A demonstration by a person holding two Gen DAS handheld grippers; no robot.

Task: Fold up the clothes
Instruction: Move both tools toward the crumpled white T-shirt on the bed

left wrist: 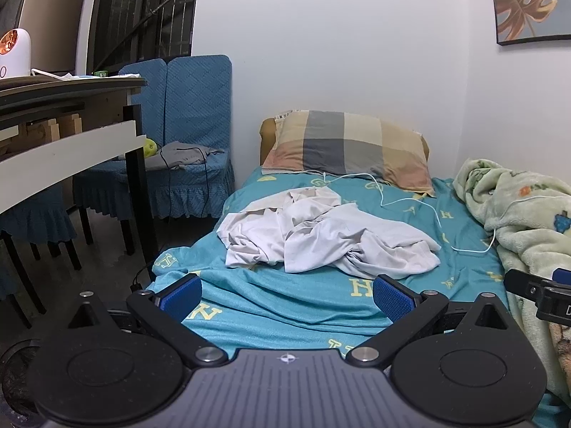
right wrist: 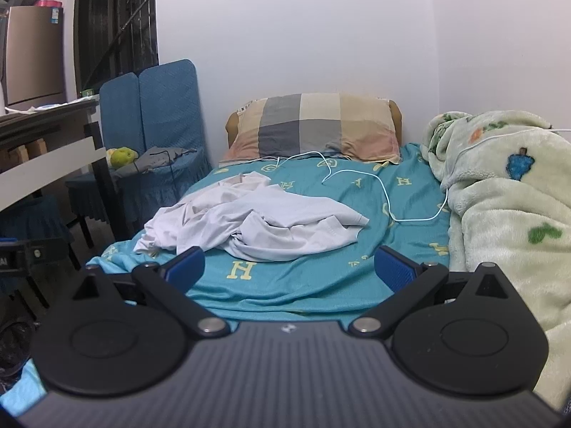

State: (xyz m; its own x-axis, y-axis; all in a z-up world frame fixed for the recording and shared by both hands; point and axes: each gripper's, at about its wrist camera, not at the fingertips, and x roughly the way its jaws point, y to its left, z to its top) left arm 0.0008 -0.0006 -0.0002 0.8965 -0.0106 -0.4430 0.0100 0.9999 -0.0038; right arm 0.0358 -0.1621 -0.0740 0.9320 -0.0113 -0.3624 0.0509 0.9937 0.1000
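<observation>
**White shirt lies crumpled, both tongs empty**

The white shirt (left wrist: 321,235) sits in a loose heap on the teal sheet (left wrist: 285,299), short of the checked pillow (left wrist: 349,146) and just left of the white cable (left wrist: 439,221). The left tongs (left wrist: 285,296) and right tongs (right wrist: 289,267) hover near the heap with jaws spread wide, gripping nothing. The cloth looks thin, light and limp, so it should drag and bunch easily. Pinching a hem or shoulder edge seems best, clear of the cable.
</observation>
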